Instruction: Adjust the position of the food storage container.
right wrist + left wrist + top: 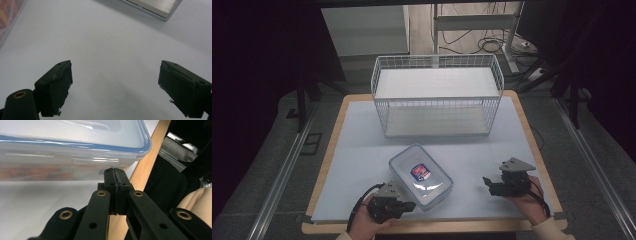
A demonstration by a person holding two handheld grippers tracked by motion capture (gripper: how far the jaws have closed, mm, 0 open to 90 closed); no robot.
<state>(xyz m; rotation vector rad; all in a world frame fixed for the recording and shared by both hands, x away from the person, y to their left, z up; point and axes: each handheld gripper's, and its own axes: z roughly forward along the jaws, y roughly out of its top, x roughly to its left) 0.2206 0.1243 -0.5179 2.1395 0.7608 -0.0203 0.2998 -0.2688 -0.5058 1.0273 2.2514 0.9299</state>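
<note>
Pressing closed left gripper [115, 171] against lidded plastic box [420, 175].

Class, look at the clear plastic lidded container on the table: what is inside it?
Through the clear plastic container, a red-and-blue label shows under the lid, and orange-red blurs show through its side wall. What the contents are cannot be told.

White wire basket [437, 95] at far side of surface [362, 150], upright, open top. Metal frame legs [472, 22] and cables [492, 45] on floor behind.

clear lidded plastic box [421, 176] lies flat, skewed, near table's front edge.
</note>
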